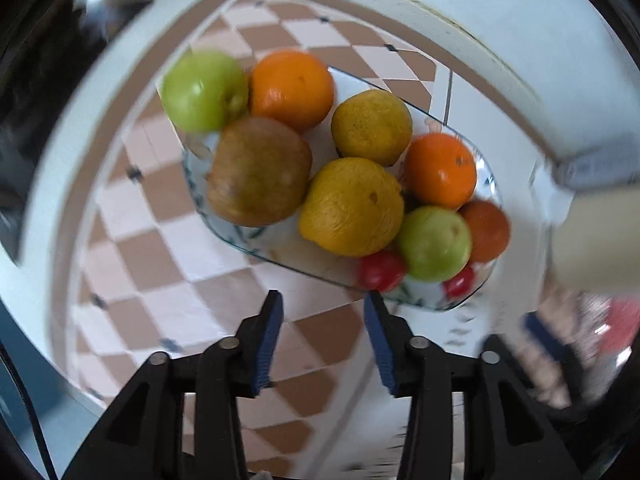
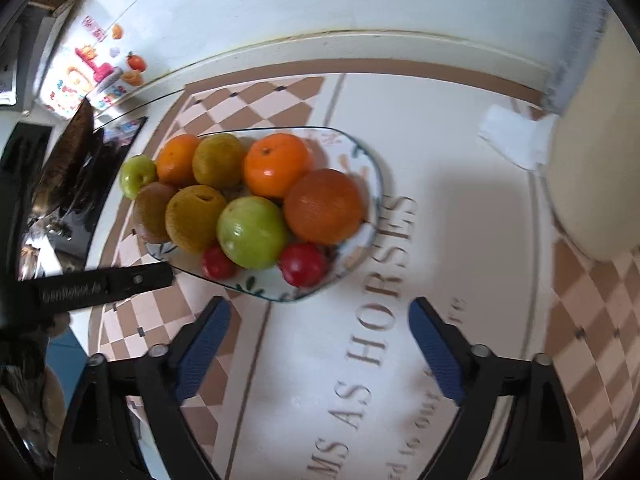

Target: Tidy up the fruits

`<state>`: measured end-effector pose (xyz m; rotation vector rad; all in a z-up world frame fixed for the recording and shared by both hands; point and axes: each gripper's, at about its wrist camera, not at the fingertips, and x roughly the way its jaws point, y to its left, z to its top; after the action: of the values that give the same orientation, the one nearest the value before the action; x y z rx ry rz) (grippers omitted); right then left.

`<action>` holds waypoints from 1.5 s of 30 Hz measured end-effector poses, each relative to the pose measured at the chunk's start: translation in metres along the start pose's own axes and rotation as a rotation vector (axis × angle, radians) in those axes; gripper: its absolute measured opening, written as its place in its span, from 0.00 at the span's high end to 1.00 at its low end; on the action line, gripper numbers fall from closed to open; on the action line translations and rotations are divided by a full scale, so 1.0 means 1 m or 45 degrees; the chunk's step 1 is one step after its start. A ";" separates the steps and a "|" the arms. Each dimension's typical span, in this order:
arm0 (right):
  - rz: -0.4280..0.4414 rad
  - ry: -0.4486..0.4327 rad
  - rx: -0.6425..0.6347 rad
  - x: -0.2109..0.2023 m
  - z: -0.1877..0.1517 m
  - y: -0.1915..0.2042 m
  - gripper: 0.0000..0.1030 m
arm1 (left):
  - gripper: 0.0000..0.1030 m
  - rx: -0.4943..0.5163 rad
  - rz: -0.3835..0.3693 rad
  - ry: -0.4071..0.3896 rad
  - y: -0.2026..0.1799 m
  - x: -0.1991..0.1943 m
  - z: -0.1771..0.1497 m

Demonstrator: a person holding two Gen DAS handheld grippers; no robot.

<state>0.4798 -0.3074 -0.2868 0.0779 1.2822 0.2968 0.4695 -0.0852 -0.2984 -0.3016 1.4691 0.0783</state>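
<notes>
A flowered plate [image 1: 276,246] [image 2: 362,242] on the patterned tablecloth holds a heap of fruit: oranges [image 1: 292,88] [image 2: 276,164], yellow-green citrus [image 1: 352,206] [image 2: 194,216], green apples [image 1: 434,242] [image 2: 252,230], a brown kiwi [image 1: 260,172] [image 2: 152,212] and small red fruits [image 1: 380,270] [image 2: 302,264]. My left gripper [image 1: 323,300] is open and empty just short of the plate's near rim. My right gripper [image 2: 318,308] is wide open and empty, also just short of the rim. The left gripper's black finger [image 2: 108,284] shows at the left of the right wrist view.
A cream rounded object [image 2: 592,184] stands at the right, also seen in the left wrist view [image 1: 596,236]. White paper [image 2: 512,136] lies beside it. A dark screen [image 2: 76,184] stands at the left. The white wall [image 2: 280,4] runs behind the table.
</notes>
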 end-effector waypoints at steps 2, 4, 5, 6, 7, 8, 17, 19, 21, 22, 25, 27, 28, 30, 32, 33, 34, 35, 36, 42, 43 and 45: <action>-0.038 -0.015 0.020 -0.010 -0.005 -0.001 0.08 | 0.30 0.081 0.089 -0.048 -0.004 -0.009 -0.009; -0.079 -0.030 0.032 -0.020 -0.011 0.002 0.06 | 0.15 0.133 0.141 -0.091 -0.006 -0.017 -0.016; -0.088 -0.042 0.038 -0.026 -0.013 0.004 0.04 | 0.14 0.148 0.151 -0.110 -0.006 -0.021 -0.019; -0.111 -0.056 0.044 -0.031 -0.016 0.006 0.04 | 0.14 0.161 0.160 -0.128 -0.005 -0.026 -0.023; -0.121 -0.071 0.046 -0.036 -0.018 0.008 0.04 | 0.13 0.172 0.165 -0.143 -0.005 -0.032 -0.027; -0.135 -0.093 0.048 -0.043 -0.021 0.011 0.04 | 0.06 0.184 0.166 -0.162 -0.001 -0.038 -0.030; -0.208 -0.231 0.091 -0.097 -0.051 0.048 0.03 | 0.05 0.278 0.171 -0.324 0.015 -0.090 -0.062; -0.215 -0.260 0.108 -0.111 -0.061 0.057 0.03 | 0.05 0.301 0.160 -0.361 0.018 -0.104 -0.073; -0.223 -0.290 0.121 -0.125 -0.071 0.067 0.03 | 0.05 0.320 0.161 -0.403 0.022 -0.116 -0.082; -0.227 -0.308 0.129 -0.134 -0.079 0.073 0.03 | 0.05 0.331 0.158 -0.423 0.023 -0.123 -0.087; -0.243 -0.358 0.135 -0.157 -0.097 0.092 0.03 | 0.05 0.359 0.146 -0.493 0.031 -0.147 -0.105; -0.243 -0.387 0.136 -0.171 -0.109 0.102 0.03 | 0.05 0.371 0.136 -0.537 0.038 -0.163 -0.118; -0.254 -0.410 0.135 -0.181 -0.118 0.110 0.03 | 0.05 0.379 0.129 -0.558 0.041 -0.172 -0.125; -0.259 -0.438 0.134 -0.195 -0.131 0.120 0.03 | 0.05 0.389 0.114 -0.590 0.048 -0.185 -0.136; -0.267 -0.471 0.136 -0.212 -0.146 0.133 0.03 | 0.05 0.406 0.097 -0.616 0.056 -0.198 -0.150; -0.272 -0.488 0.140 -0.221 -0.155 0.140 0.03 | 0.05 0.413 0.092 -0.624 0.059 -0.203 -0.155; -0.274 -0.504 0.145 -0.229 -0.163 0.146 0.03 | 0.05 0.419 0.082 -0.630 0.062 -0.208 -0.161; -0.274 -0.515 0.149 -0.235 -0.169 0.150 0.03 | 0.05 0.427 0.069 -0.641 0.066 -0.215 -0.169; -0.272 -0.531 0.154 -0.243 -0.177 0.155 0.03 | 0.05 0.432 0.063 -0.647 0.069 -0.220 -0.175; -0.266 -0.587 0.149 -0.288 -0.219 0.177 0.03 | 0.05 0.466 0.031 -0.699 0.082 -0.251 -0.216; -0.268 -0.595 0.143 -0.296 -0.225 0.179 0.03 | 0.05 0.468 0.031 -0.708 0.083 -0.255 -0.221; -0.264 -0.611 0.136 -0.310 -0.236 0.183 0.03 | 0.05 0.471 0.027 -0.724 0.085 -0.264 -0.232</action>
<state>0.1455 -0.2377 -0.0255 0.0996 0.8191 0.0246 0.1975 -0.0263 -0.0674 0.0419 0.8968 -0.0860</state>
